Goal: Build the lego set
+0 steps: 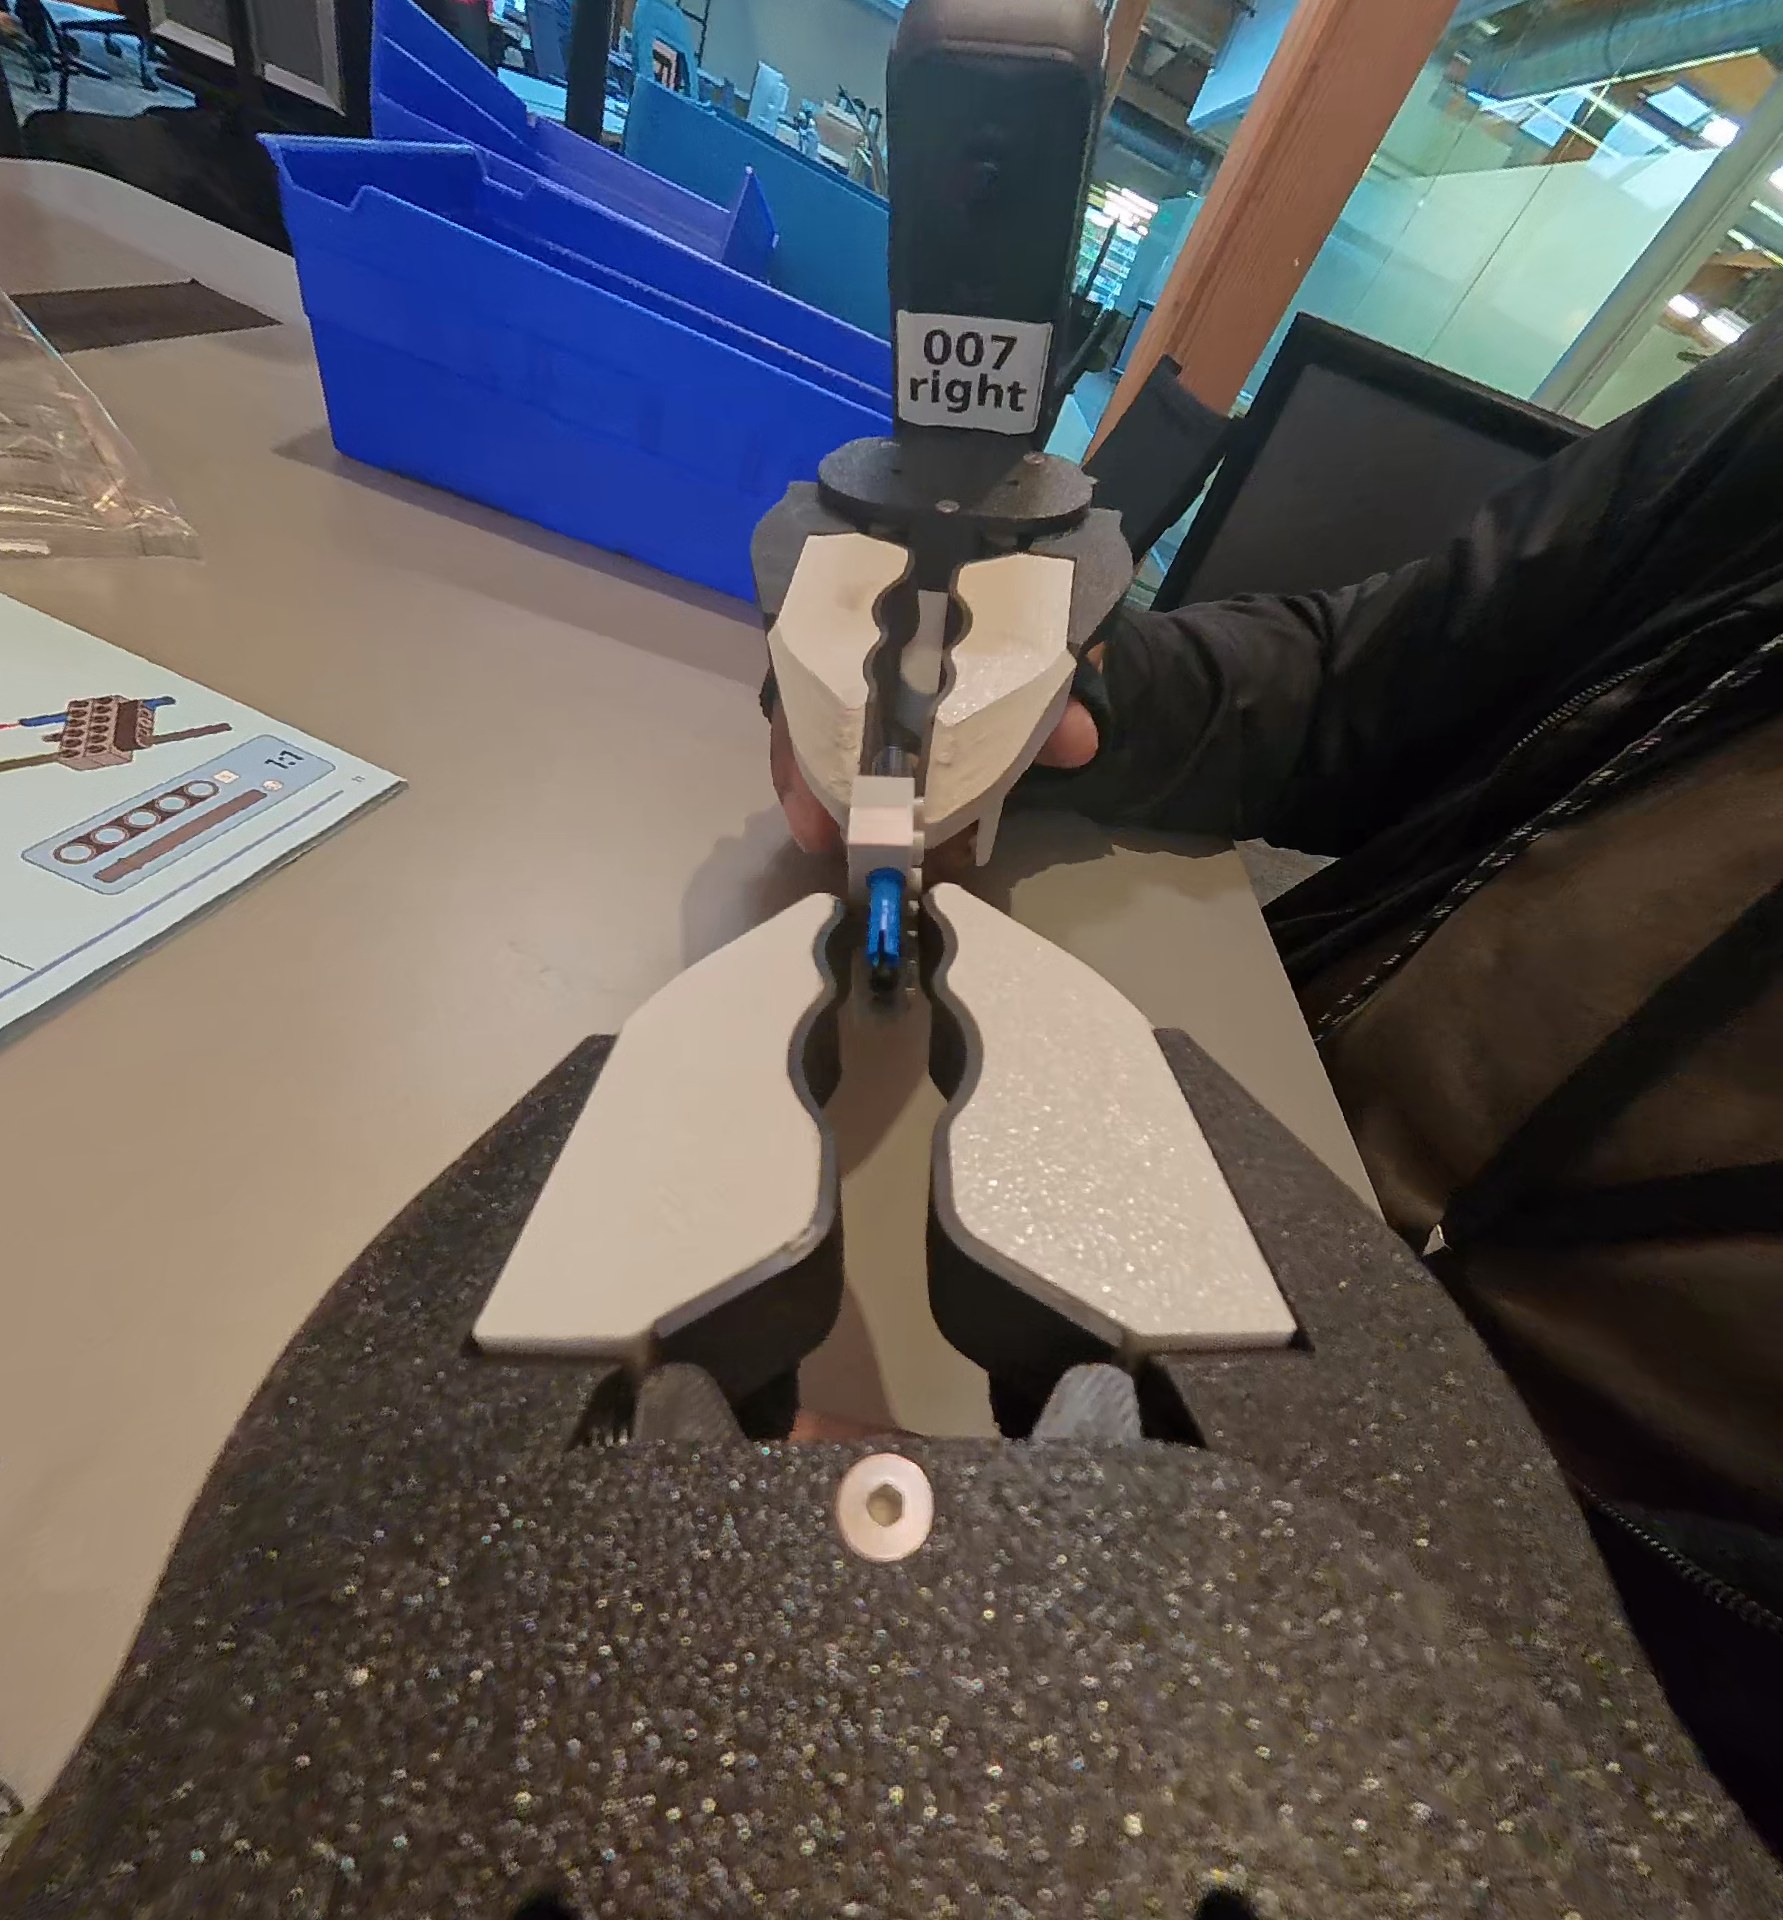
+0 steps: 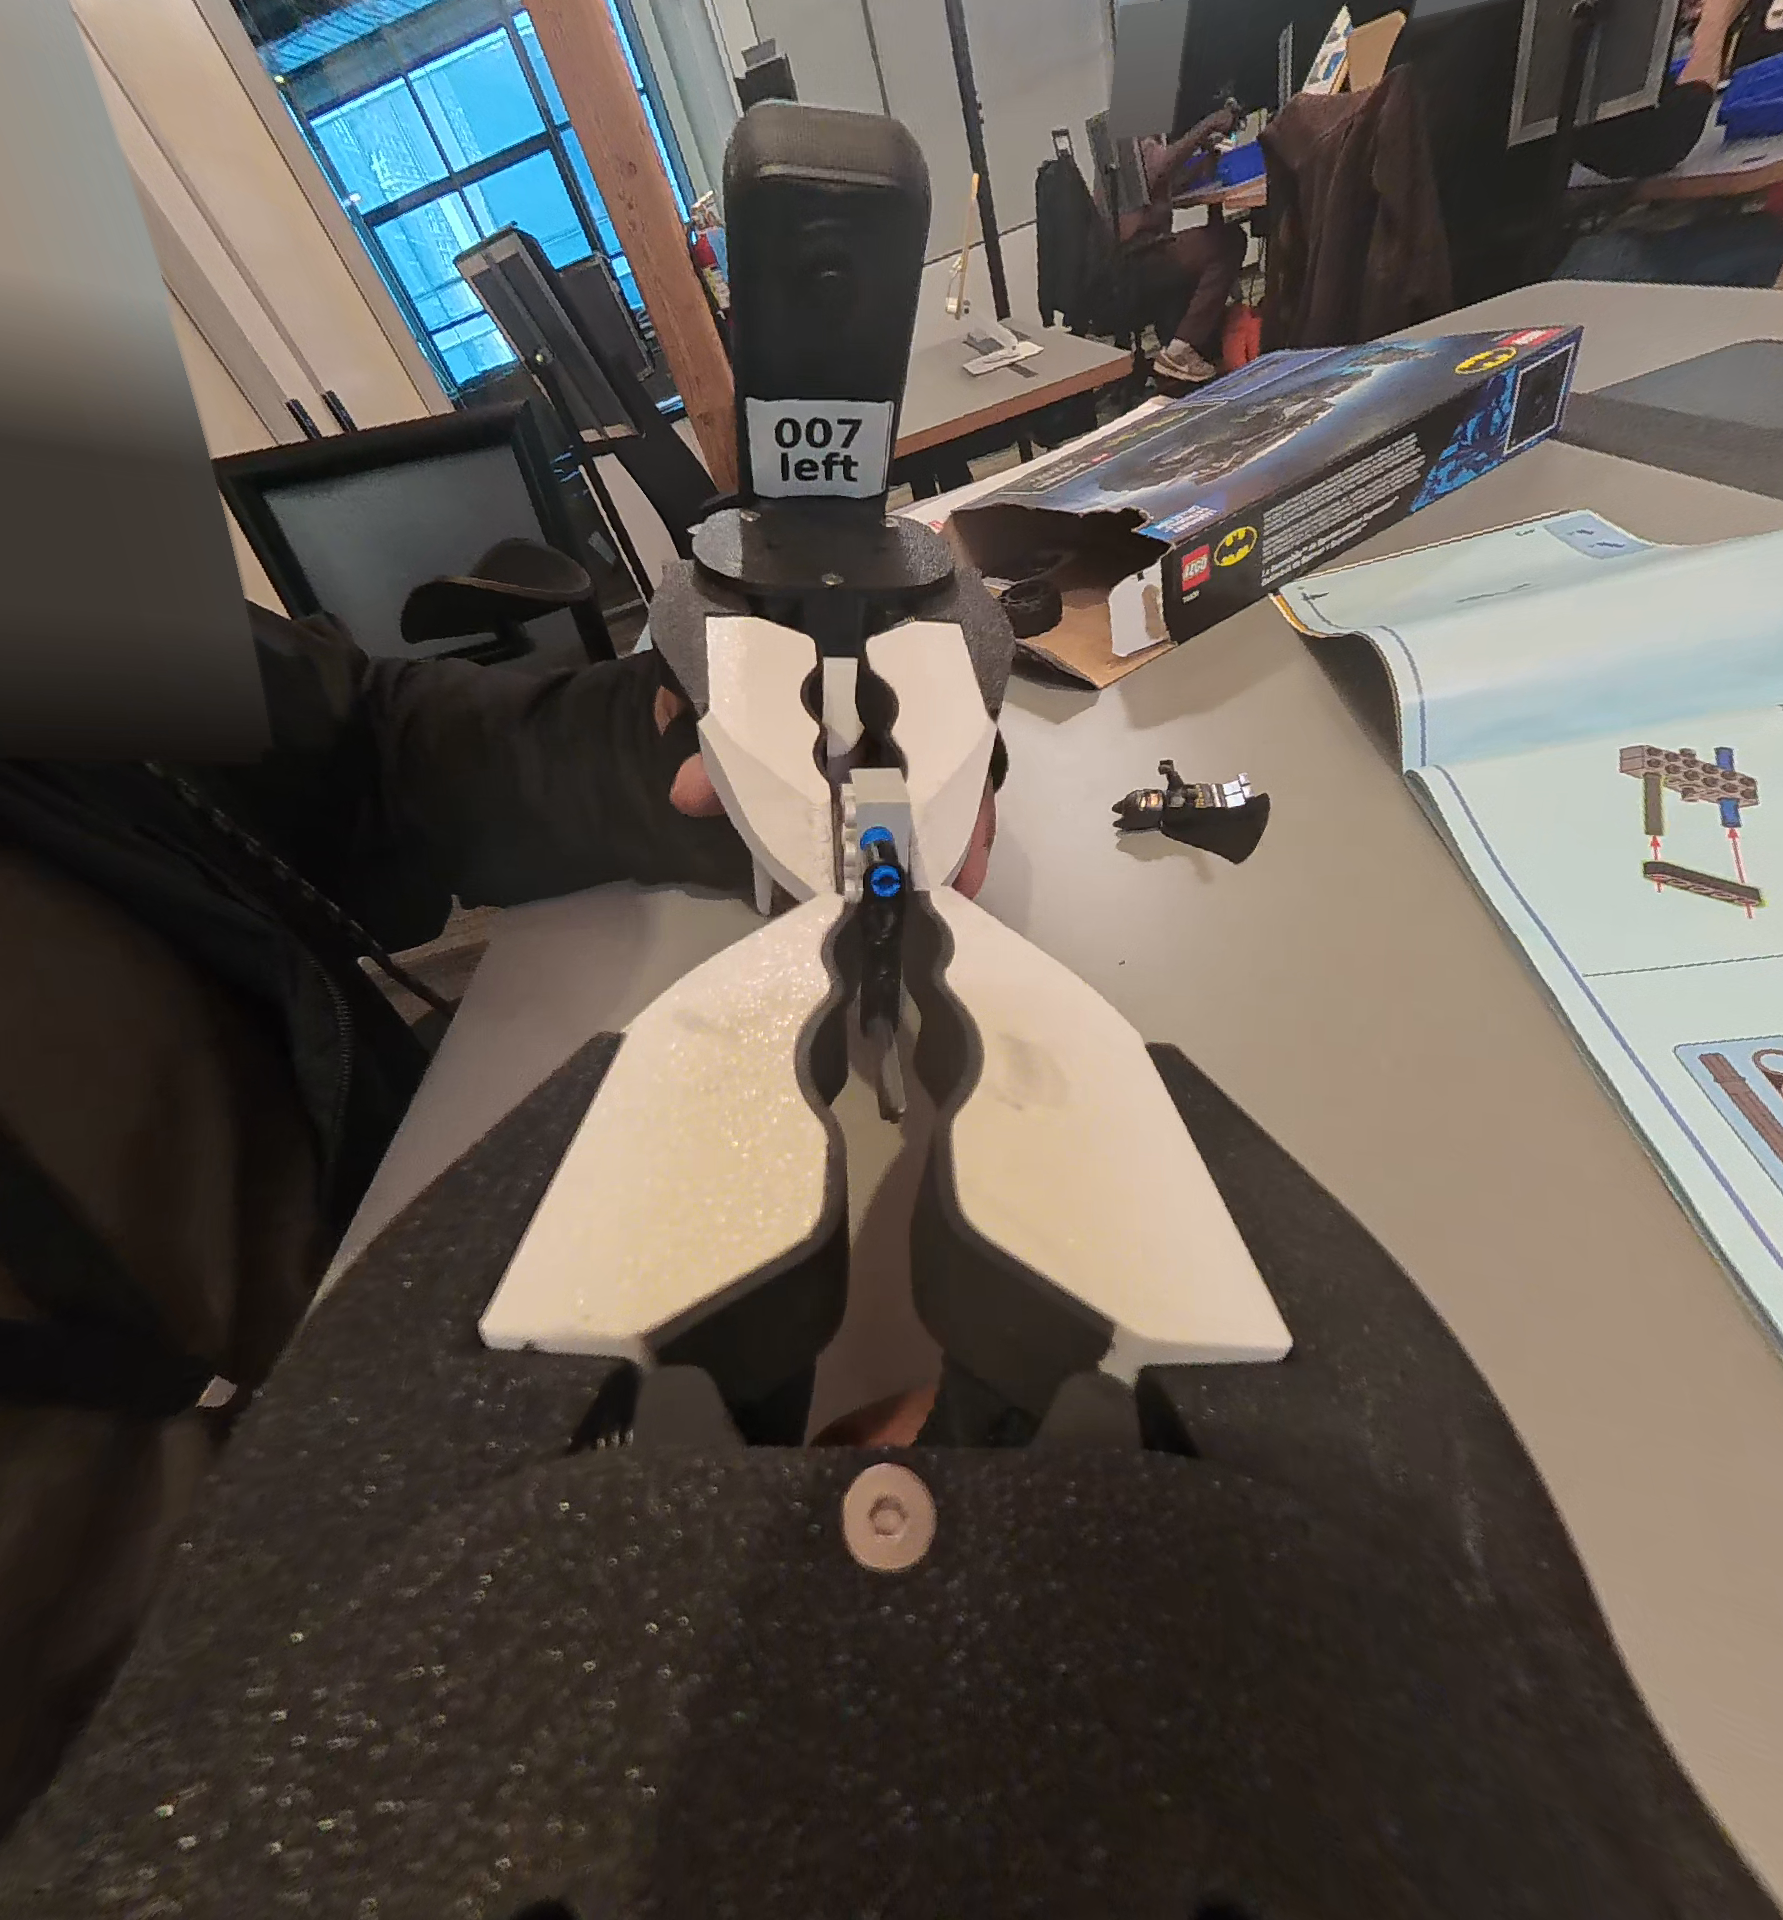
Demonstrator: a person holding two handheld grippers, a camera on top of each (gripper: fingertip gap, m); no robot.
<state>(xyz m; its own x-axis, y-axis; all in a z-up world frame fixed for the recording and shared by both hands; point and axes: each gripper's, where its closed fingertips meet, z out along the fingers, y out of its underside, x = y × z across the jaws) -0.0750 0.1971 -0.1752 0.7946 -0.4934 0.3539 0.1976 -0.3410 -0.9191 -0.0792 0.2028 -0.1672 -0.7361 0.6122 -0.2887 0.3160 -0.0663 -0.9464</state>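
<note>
Two grippers: we saw white, wavy-edged plastic fingers [image 1: 700, 1122] meeting tip to tip over the grey table [image 1: 451, 1039]
Left gripper [image 1: 882, 914]: pinched a pale grey studded brick [image 2: 882, 816]
Right gripper [image 2: 882, 914]: pinched a black beam [image 2: 879, 966] with a blue pin [image 2: 881, 883]
Writing: handle sticker [image 1: 973, 372], printed box [image 2: 1334, 468]

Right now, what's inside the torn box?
At the box's torn mouth, a dark round part, maybe a wheel, shows on the bare cardboard. Anything deeper is covered by the box walls.
</note>
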